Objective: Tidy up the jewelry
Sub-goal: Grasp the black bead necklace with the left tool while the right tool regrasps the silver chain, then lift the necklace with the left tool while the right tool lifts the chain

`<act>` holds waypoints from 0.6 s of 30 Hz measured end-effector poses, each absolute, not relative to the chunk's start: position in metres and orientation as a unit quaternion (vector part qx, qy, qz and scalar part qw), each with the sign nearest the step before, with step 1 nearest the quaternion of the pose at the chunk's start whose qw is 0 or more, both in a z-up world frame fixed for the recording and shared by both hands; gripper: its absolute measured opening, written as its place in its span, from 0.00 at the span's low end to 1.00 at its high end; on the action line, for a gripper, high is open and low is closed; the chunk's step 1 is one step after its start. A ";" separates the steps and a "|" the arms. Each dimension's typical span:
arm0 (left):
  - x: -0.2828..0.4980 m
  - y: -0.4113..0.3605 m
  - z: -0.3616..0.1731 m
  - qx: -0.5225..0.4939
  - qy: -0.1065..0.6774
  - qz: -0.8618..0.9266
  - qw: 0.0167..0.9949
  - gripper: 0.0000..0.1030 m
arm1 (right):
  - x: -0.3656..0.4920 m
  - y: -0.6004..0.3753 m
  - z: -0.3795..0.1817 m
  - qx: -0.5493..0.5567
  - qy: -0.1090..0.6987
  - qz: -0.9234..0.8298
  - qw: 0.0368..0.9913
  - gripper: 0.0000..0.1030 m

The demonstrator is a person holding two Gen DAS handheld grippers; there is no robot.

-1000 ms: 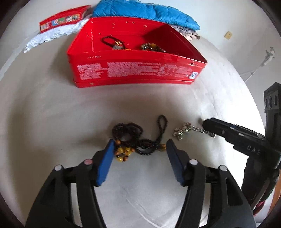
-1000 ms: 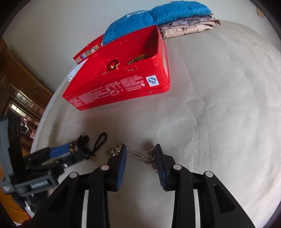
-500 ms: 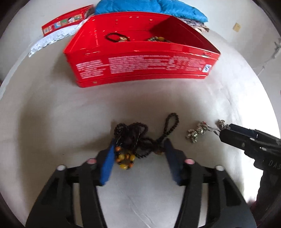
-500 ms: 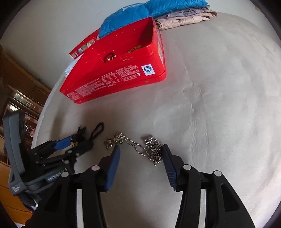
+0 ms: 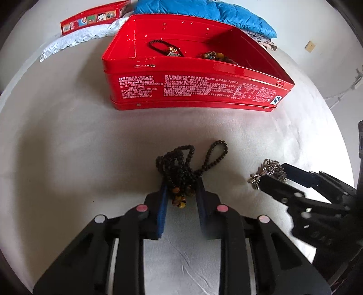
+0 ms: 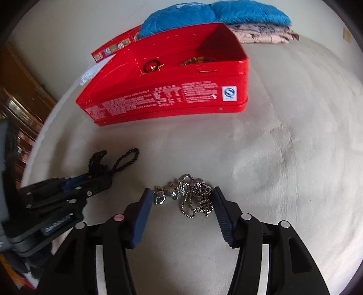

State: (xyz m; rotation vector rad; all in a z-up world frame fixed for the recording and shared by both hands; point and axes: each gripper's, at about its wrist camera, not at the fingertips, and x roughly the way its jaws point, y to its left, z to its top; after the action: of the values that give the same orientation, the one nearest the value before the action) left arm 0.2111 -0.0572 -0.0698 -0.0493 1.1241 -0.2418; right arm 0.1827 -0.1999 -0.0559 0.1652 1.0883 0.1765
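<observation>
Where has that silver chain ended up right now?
The silver chain lies bunched on the pale cloth, between the opening jaws of the right gripper, in front of the red tin and right of the black bead necklace.

You have two tools here: the left tool [image 5: 181, 192] and the right tool [image 6: 180, 199]. On the bed [image 6: 283, 147] lie two loose pieces of jewelry: one dark bead necklace [image 5: 181, 163] and, at its 3 o'clock, one silver chain [image 6: 195, 197]. At 12 o'clock stands one red tin [image 5: 192, 88], and inside it you can count two more pieces: one black cord pendant [image 5: 166, 48] and one amber bead string [image 5: 215, 56]. Behind it sit one red lid [image 5: 90, 19] and one blue jacket [image 5: 204, 10].
</observation>
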 end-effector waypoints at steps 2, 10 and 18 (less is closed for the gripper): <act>0.211 -0.058 -0.070 -0.024 0.532 -0.115 0.839 0.22 | 0.183 -0.192 -0.057 0.058 0.512 0.071 0.854 0.54; 0.211 -0.057 -0.070 -0.028 0.532 -0.119 0.838 0.22 | 0.183 -0.198 -0.057 0.059 0.503 0.068 0.860 0.27; 0.212 -0.054 -0.069 -0.034 0.531 -0.125 0.838 0.19 | 0.183 -0.215 -0.056 0.123 0.501 0.100 0.851 0.16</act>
State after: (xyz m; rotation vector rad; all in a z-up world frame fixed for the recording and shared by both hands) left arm 0.2120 -0.0544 -0.0688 -0.0726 1.1224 -0.2636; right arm 0.1833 -0.2150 -0.0559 0.2590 1.0552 0.2107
